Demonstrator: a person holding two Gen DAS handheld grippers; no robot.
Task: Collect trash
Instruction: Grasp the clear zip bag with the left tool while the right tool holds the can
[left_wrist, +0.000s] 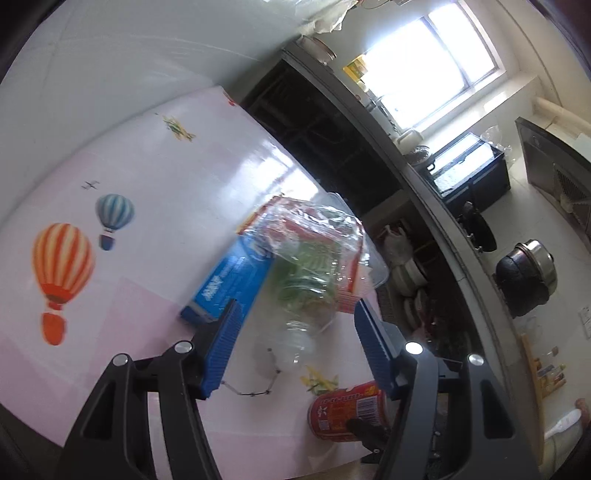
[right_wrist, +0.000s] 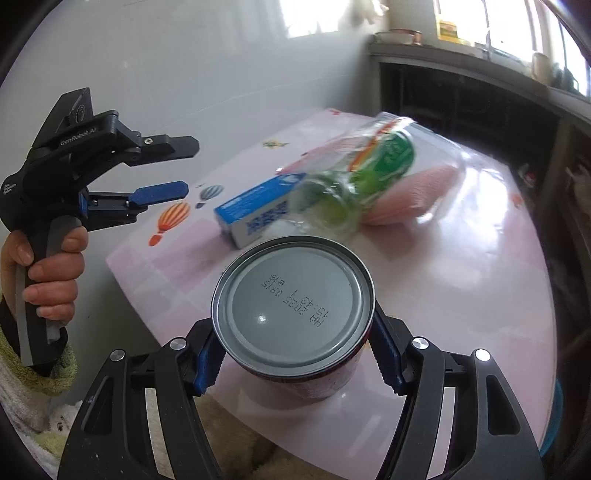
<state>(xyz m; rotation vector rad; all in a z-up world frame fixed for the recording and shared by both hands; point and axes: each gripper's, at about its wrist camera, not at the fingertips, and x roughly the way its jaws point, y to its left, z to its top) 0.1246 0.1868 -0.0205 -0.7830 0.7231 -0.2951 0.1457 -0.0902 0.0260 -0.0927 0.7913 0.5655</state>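
My right gripper (right_wrist: 293, 345) is shut on a red can (right_wrist: 291, 308), held above the near table edge with its grey bottom facing the camera; the can also shows in the left wrist view (left_wrist: 345, 410). A clear plastic bottle with a green label (right_wrist: 364, 171) lies on the pink table (right_wrist: 461, 280), blurred, beside a blue and white box (right_wrist: 255, 210) and a pink packet (right_wrist: 410, 195). My left gripper (left_wrist: 295, 328) is open and empty, above the table with the bottle (left_wrist: 310, 280) just ahead between its fingers; it also shows in the right wrist view (right_wrist: 173, 166).
The tablecloth has balloon prints (left_wrist: 61, 273). A thin chain (left_wrist: 258, 387) lies on the table. A dark counter (left_wrist: 424, 177) runs along the right, with a pot (left_wrist: 526, 275) and other kitchenware. A white wall (right_wrist: 184, 74) is behind the table.
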